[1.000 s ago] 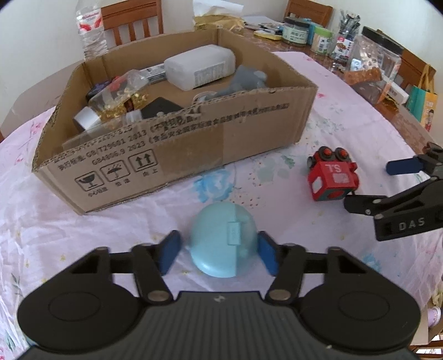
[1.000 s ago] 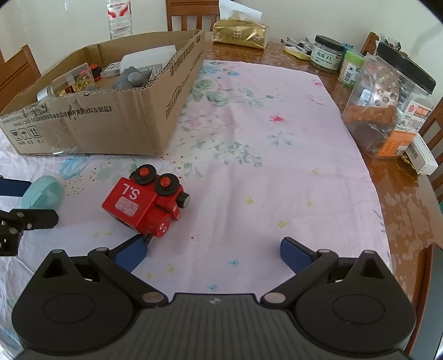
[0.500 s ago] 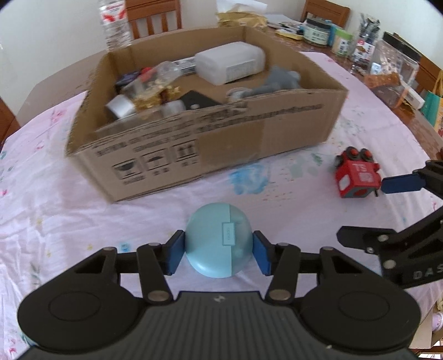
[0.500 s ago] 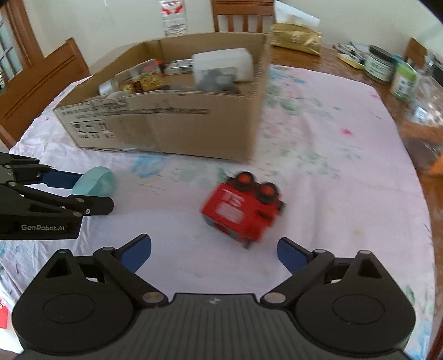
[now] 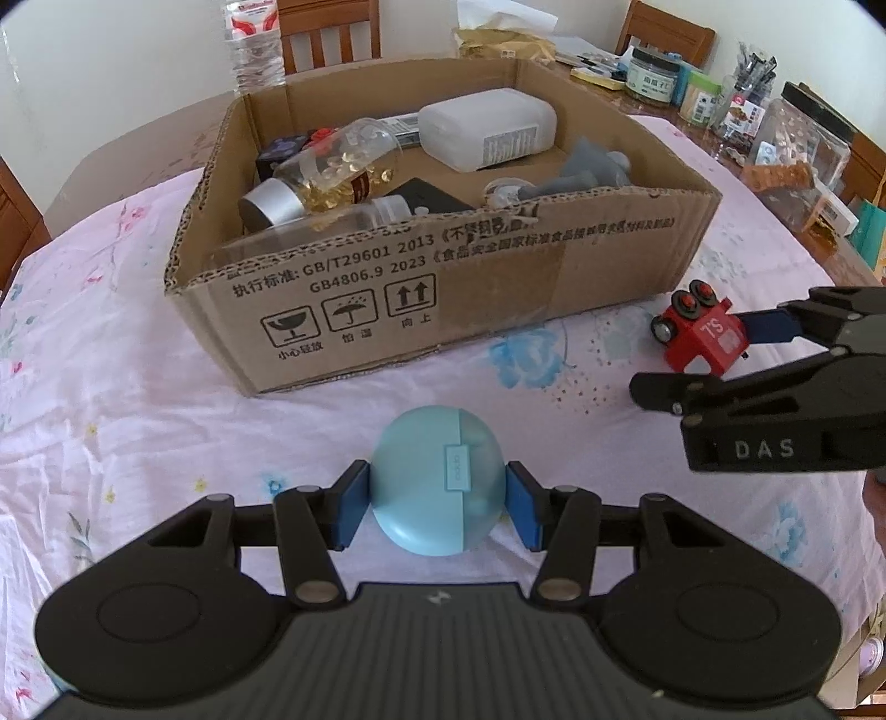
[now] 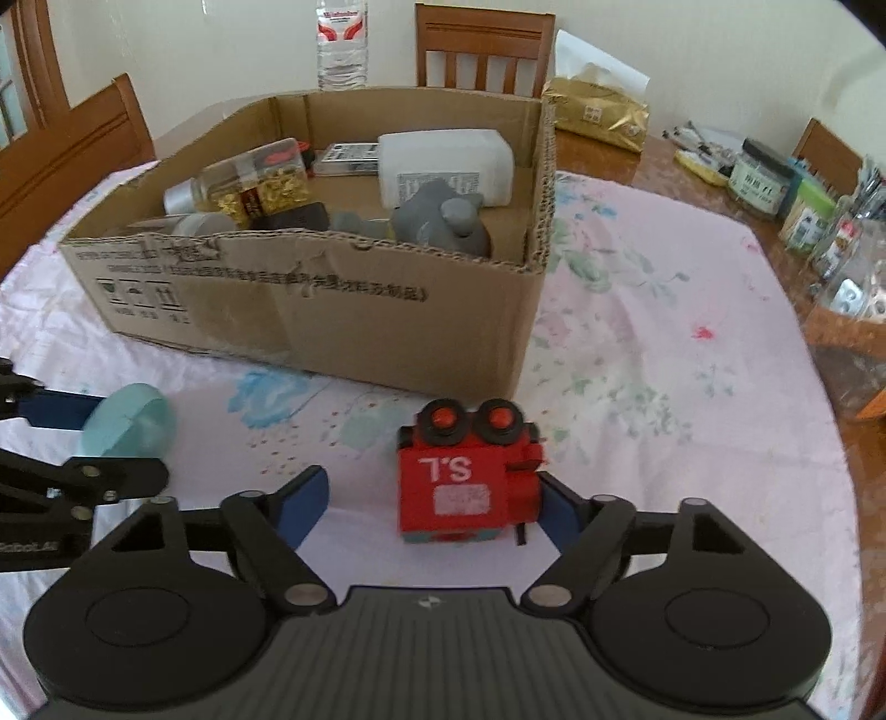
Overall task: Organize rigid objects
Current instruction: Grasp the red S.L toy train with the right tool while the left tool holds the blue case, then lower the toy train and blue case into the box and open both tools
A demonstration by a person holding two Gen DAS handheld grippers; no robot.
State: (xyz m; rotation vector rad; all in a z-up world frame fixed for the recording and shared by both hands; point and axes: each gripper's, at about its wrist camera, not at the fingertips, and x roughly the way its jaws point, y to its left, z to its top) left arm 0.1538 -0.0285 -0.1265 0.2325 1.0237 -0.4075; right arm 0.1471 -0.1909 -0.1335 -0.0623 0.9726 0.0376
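Between right tongs (image 6: pixel 429 501): red toy (image 6: pixel 465 487), jaws closing, ungripped | left tongs (image 5: pixel 437 504) clamp blue case (image 5: pixel 437 479)

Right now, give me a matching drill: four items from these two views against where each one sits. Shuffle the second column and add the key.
Items
1. light blue round case
2. red toy train
3. grey plush toy
4. water bottle

Places
A. inside the cardboard box
B. clamped between the left claw pads
C. standing behind the box, near a chair
D. on the floral cloth between the right claw fingers, left pad not touching it

Pairs: 1-B, 2-D, 3-A, 4-C
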